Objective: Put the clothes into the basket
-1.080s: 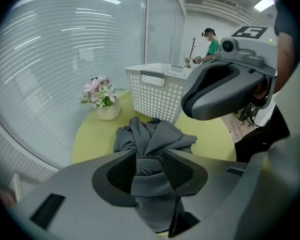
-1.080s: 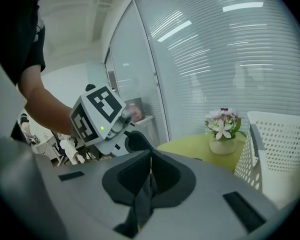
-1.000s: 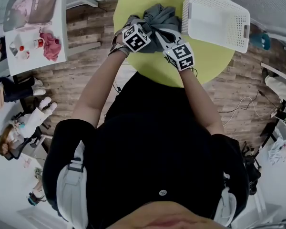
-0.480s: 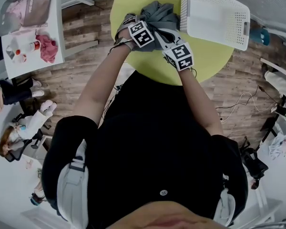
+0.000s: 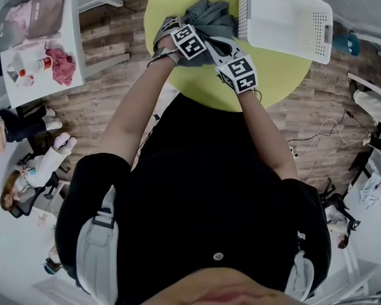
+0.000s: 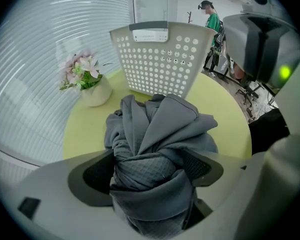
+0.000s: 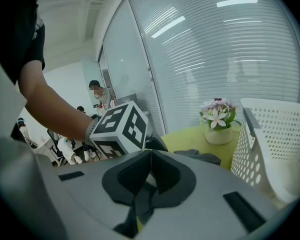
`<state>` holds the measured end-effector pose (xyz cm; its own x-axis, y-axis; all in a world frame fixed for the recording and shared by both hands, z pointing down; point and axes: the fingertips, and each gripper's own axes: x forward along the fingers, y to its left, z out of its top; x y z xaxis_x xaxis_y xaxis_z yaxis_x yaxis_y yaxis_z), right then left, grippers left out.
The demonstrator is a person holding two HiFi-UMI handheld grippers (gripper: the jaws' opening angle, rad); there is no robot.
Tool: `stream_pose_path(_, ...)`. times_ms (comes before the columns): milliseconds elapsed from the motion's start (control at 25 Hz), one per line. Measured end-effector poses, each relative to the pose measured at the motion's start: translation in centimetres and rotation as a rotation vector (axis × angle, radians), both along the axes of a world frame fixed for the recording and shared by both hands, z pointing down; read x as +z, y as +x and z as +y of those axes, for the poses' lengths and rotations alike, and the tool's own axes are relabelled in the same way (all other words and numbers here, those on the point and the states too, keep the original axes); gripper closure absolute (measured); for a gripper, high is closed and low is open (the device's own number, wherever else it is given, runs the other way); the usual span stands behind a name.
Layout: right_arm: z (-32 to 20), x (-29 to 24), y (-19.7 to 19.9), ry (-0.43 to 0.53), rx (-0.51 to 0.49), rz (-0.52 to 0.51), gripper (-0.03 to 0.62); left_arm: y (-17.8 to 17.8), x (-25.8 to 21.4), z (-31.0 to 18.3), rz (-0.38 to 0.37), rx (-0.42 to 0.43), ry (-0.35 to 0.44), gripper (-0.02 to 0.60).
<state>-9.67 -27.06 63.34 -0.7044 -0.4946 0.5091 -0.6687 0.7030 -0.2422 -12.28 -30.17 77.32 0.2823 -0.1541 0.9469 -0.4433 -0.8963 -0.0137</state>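
Observation:
A crumpled grey garment point(image 5: 211, 16) lies on the round yellow-green table point(image 5: 279, 75), just left of the white perforated basket point(image 5: 317, 37). In the left gripper view the garment point(image 6: 155, 129) bulges up between the widely spread jaws of my left gripper point(image 6: 155, 166), which have just been opening; the pads flank the bundle without squeezing it. The basket point(image 6: 160, 59) stands right behind it. My right gripper point(image 7: 150, 156) is shut, with a thin dark grey fold of the garment pinched between its pads. In the head view both grippers, left point(image 5: 193, 30) and right point(image 5: 216, 42), sit at the garment's near edge.
A small pot of flowers point(image 6: 92, 84) stands at the table's far side, left of the basket point(image 7: 270, 144). A white side table point(image 5: 44, 75) with bags and a red cloth stands to the left over wooden floor. People are in the room behind.
My left gripper has shifted a little further across the table and down onto the garment. The right gripper has kept its place.

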Motion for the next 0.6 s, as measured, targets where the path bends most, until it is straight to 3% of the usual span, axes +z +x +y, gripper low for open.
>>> stream_pose_path(200,0.0,0.0,0.4,-0.005,0.01,0.002,0.568,-0.6,1.4,0.3,-0.023,-0.011,-0.054,0.121)
stream_pose_path(320,0.0,0.0,0.8,-0.007,0.021,0.001,0.568,-0.9,2.6,0.8,-0.028,-0.005,-0.1,0.117)
stream_pose_path(600,0.3,0.5,1.5,-0.019,0.038,0.005,0.568,-0.6,3.9,0.3,-0.016,-0.008,-0.128,0.117)
